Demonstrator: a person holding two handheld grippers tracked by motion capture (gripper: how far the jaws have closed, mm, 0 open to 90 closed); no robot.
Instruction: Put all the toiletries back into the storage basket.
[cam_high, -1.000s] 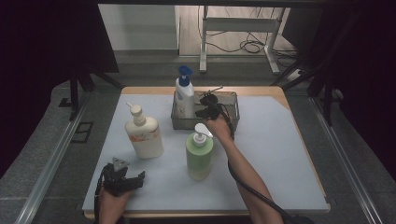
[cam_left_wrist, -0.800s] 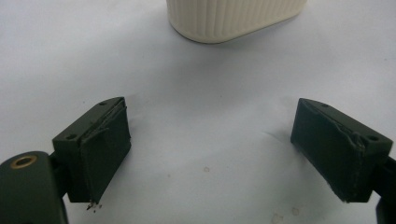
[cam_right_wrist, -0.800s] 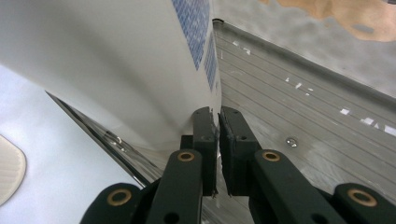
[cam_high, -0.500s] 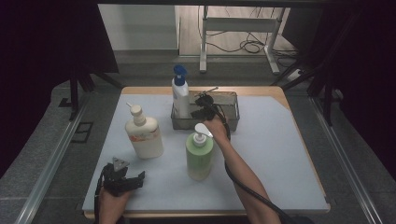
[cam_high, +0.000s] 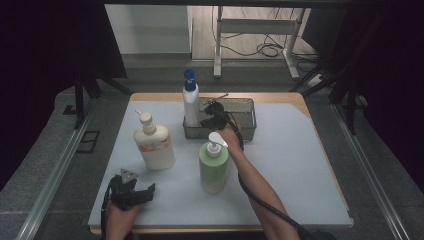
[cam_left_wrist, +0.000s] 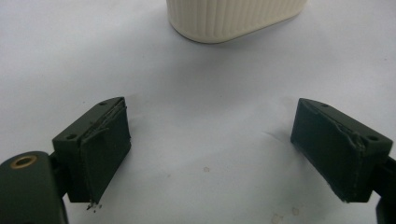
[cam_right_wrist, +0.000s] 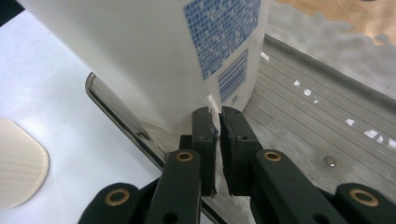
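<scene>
A tall white bottle with a blue cap (cam_high: 190, 107) stands at the left end of a metal mesh basket (cam_high: 247, 120). My right gripper (cam_high: 207, 121) is shut with nothing between its jaws, just right of that bottle. In the right gripper view the gripper (cam_right_wrist: 218, 116) has its tips against the bottle's lower side (cam_right_wrist: 140, 60), above the basket rim (cam_right_wrist: 116, 112). At the front left of the table my left gripper (cam_high: 145, 192) rests open. In the left gripper view the gripper (cam_left_wrist: 210, 140) faces the base of a cream bottle (cam_left_wrist: 233, 18), with bare mat between the jaws.
A cream pump bottle (cam_high: 152, 145) stands left of centre on the white mat (cam_high: 300, 170). A green pump bottle (cam_high: 213, 165) stands in front of the basket, beside my right forearm. The basket floor (cam_right_wrist: 303, 121) to the right of the white bottle is bare.
The white bottle has shifted a little to the left in the basket and stands straighter. My right gripper has followed it slightly. The left gripper has kept still.
</scene>
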